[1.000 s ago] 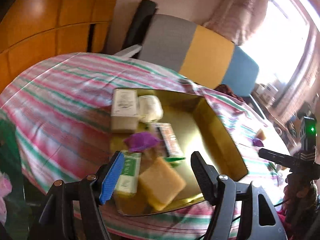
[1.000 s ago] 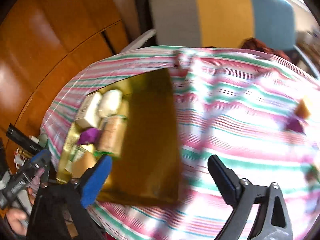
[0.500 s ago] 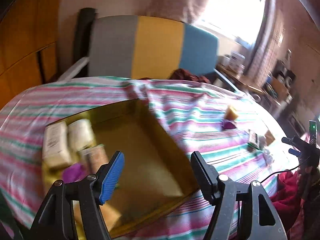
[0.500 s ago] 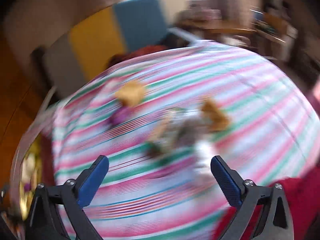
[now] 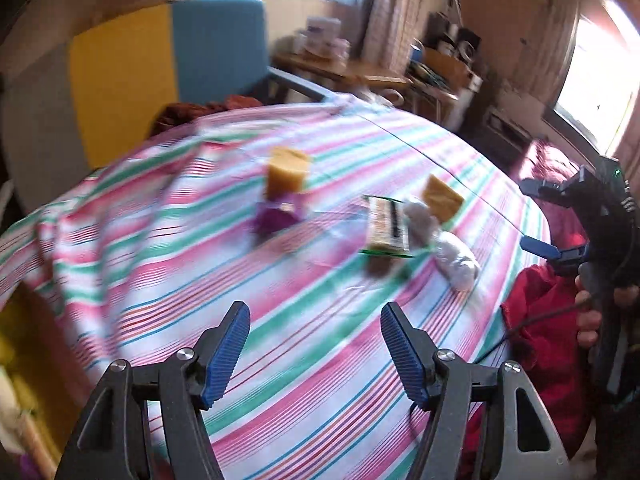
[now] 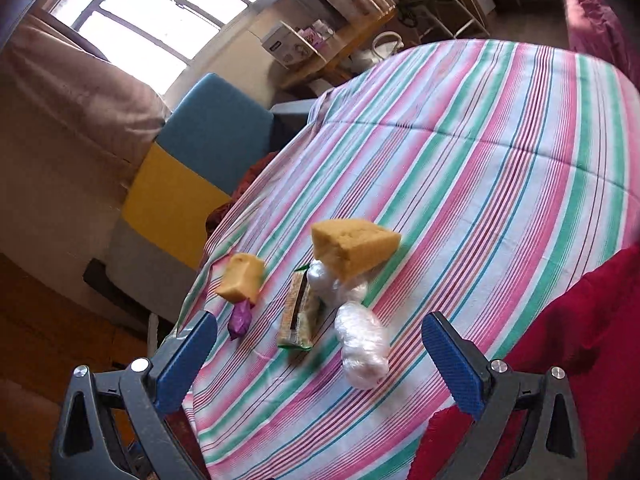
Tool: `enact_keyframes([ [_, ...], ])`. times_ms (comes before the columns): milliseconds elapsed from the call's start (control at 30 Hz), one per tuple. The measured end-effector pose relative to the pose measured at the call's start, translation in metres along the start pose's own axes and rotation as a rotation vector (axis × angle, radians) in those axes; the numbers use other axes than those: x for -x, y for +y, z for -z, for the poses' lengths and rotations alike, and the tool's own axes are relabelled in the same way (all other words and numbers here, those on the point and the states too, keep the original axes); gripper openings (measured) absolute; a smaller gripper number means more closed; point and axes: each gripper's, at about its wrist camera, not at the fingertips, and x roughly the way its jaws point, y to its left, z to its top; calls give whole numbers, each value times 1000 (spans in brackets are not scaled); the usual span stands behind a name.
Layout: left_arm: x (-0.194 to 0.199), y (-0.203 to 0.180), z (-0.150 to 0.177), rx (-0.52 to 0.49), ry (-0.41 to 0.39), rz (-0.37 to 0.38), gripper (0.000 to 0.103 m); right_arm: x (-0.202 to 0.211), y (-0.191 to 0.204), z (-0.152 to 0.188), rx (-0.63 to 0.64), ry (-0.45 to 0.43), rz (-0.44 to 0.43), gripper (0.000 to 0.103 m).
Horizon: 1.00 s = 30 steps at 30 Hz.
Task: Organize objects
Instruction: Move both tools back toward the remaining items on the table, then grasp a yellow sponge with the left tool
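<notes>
Hovering over the striped cloth [image 5: 304,360], the left gripper [image 5: 316,344] is seen with its blue pads set apart and nothing but fabric between them. At the far left edge of the left wrist view a sliver of a yellow box [image 5: 16,364] is glimpsed, blurred. Further right on the cloth, a sponge [image 5: 286,172] is found just behind a purple wrapper [image 5: 276,218], the two touching or nearly so; blur makes it hard to tell. Next along, a green-edged packet [image 5: 386,228] is laid flat, with a clear-wrapped roll [image 5: 456,260] just beside it and a second sponge [image 5: 442,198] just behind. At the right edge the right gripper [image 5: 538,218] is caught from the side, held in a hand [image 5: 592,312] over a red cloth [image 5: 548,320], its blue tips well apart.

From the right wrist view, the same cluster is seen sharper. On the left, the small sponge [image 6: 242,276] is leaned over the purple wrapper [image 6: 240,318]. The packet [image 6: 298,314] is set in the middle, lengthwise. To its right the big wedge sponge [image 6: 352,246] is propped on a clear-wrapped bundle [image 6: 324,278], and the roll [image 6: 362,350] is laid nearest the camera. The right gripper [image 6: 320,354] is held wide, its jaws having just been opening, with nothing pressed between the pads; the packet and roll are framed in the gap but lie beyond the tips. A colour-block chair [image 6: 192,168] is seen behind the table.
</notes>
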Motion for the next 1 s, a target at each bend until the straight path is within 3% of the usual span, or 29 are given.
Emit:
enact_keyframes([
  [233,-35,7,-39,43,35,-19,68,-7,-4,3,-23,34,-46,103],
  [500,-81,15,-104,-115,44,-142,70,-10,-2,6,-7,56,-68,103],
  [633,-118,17,-131,-154,77,-155,81,-12,-5,6,-25,70,-81,103],
  [1000,-197,34,-152,-107,207,-168,80,-16,-7,6,-44,91,-85,103],
])
